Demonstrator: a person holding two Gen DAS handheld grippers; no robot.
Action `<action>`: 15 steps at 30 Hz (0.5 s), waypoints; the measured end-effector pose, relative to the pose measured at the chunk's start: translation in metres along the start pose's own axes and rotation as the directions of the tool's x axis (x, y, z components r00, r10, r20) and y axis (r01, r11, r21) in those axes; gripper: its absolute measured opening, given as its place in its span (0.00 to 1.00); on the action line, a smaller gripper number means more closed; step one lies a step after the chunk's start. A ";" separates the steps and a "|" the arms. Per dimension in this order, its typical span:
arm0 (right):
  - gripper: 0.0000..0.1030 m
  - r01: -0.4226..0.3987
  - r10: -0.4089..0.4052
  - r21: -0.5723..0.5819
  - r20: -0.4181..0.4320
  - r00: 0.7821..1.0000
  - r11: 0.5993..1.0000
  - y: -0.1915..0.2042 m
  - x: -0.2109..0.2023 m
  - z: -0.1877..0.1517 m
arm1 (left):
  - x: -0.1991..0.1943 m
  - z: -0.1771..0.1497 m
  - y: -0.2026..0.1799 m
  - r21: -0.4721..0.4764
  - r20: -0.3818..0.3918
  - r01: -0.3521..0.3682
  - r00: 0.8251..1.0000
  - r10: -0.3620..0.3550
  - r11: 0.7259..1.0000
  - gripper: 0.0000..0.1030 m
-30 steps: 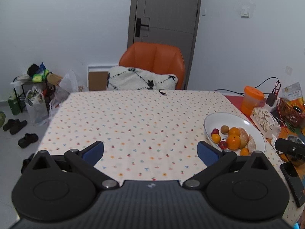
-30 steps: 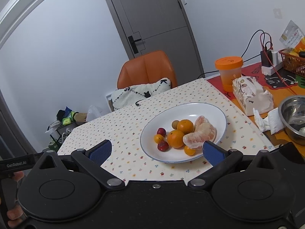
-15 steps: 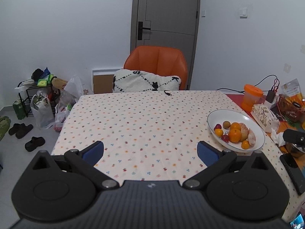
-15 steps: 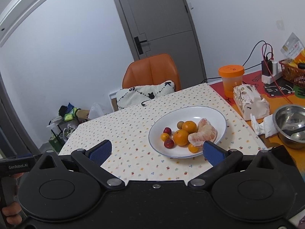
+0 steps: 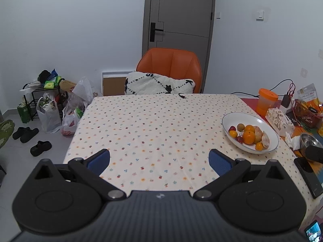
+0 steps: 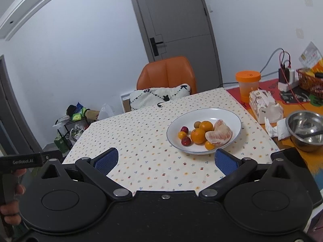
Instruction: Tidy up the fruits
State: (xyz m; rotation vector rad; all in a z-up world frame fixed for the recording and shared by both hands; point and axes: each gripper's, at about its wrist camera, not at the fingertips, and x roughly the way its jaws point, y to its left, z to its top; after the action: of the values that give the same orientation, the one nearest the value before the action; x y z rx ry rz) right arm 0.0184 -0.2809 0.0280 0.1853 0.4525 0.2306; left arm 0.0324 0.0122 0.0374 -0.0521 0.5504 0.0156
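Both tongs, left (image 5: 159, 159) and right (image 6: 166, 158), are held apart, empty, above the table (image 5: 145, 125). Fruit (image 6: 198, 135) is piled in a white bowl (image 6: 226, 113) at the right.

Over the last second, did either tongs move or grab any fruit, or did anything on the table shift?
Both tongs pulled back from the table: the white plate of fruit now looks smaller and farther in both views. Nothing was grasped or released; the left tongs and right tongs stay open and empty. The fruit, the peeled citrus included, lies as before.
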 end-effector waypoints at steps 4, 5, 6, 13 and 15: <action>1.00 -0.001 0.002 -0.013 0.022 1.000 1.000 0.004 -0.007 -0.004 | -0.006 -0.006 0.005 -0.012 0.003 -0.007 1.000 0.007 1.000 1.00; 1.00 -0.003 0.003 -0.014 0.012 1.000 1.000 0.005 -0.006 -0.004 | -0.007 -0.007 0.006 -0.013 0.002 -0.005 1.000 0.005 1.000 1.00; 1.00 -0.003 0.003 -0.010 0.007 1.000 1.000 0.005 -0.006 -0.005 | -0.007 -0.008 0.007 -0.013 0.002 -0.006 1.000 0.006 1.000 1.00; 1.00 0.001 -0.001 0.014 -0.006 1.000 1.000 0.006 -0.005 -0.008 | -0.003 -0.011 0.007 -0.012 -0.015 -0.003 1.000 0.003 1.000 1.00; 1.00 -0.002 0.002 0.012 -0.016 1.000 1.000 0.007 -0.003 -0.010 | -0.001 -0.012 0.005 -0.006 -0.021 -0.006 1.000 0.006 1.000 1.00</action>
State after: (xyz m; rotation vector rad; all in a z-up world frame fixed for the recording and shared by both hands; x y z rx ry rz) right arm 0.0101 -0.2741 0.0218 0.1954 0.4695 0.2320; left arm 0.0248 0.0170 0.0273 -0.0571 0.5712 0.0226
